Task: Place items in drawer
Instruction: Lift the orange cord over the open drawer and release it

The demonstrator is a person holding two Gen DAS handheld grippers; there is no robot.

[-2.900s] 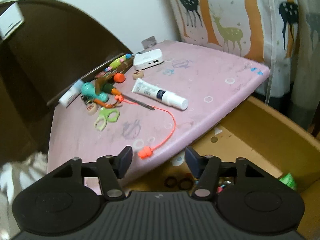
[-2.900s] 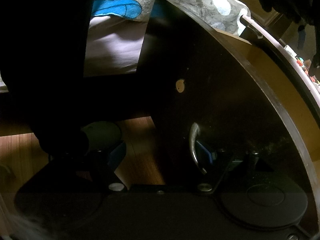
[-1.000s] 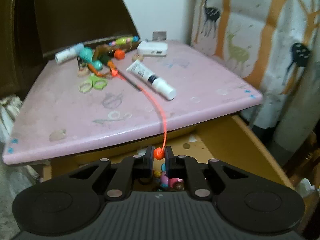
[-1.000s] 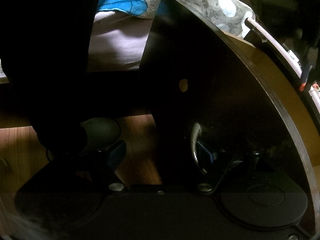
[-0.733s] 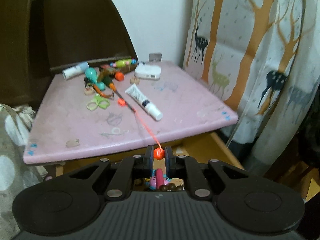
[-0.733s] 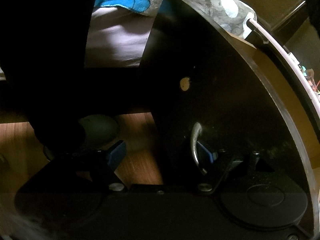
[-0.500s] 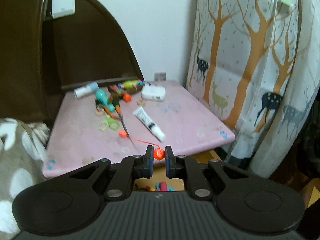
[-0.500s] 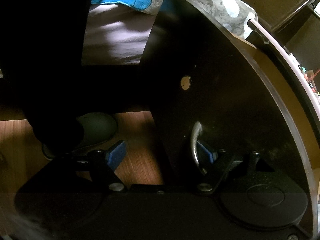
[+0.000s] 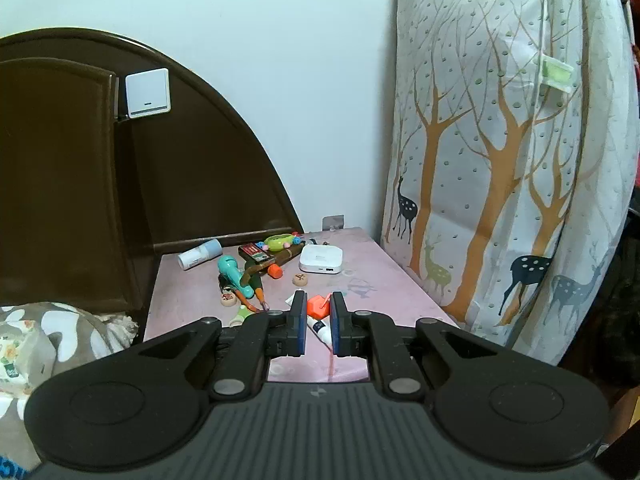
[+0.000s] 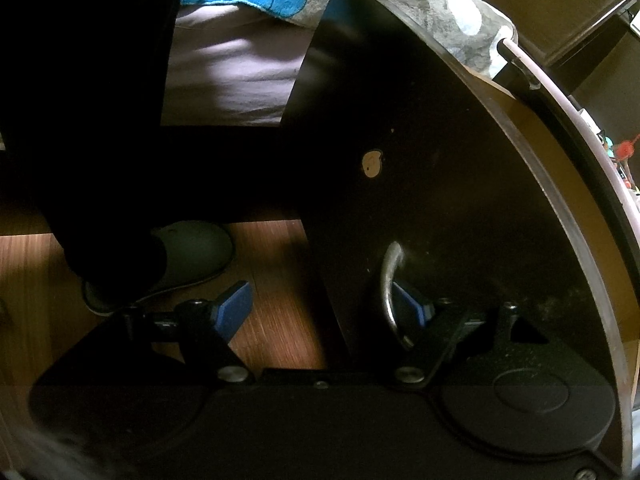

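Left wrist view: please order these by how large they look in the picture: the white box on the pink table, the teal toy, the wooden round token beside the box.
1. white box
2. teal toy, which looks close to the box in size, so this order is unsure
3. wooden token, clearly smallest

The tabletop (image 9: 384,280) was pale pink with faint printed rings. Near its far edge lay a white box (image 9: 321,259), a white tube with a pale blue cap (image 9: 199,254), a teal toy (image 9: 236,276) and a yellow-green ring (image 9: 280,242). An orange plug (image 9: 318,306) showed between the blue pads (image 9: 299,320) of the black left gripper (image 9: 318,328). The curtain (image 9: 500,160) was white, printed with orange trees and dark blue and green deer. The headboard (image 9: 80,180) was dark brown, the drawer front (image 10: 440,160) almost black, its handle (image 10: 388,292) silver, and the floor (image 10: 272,320) reddish-brown wood grain.
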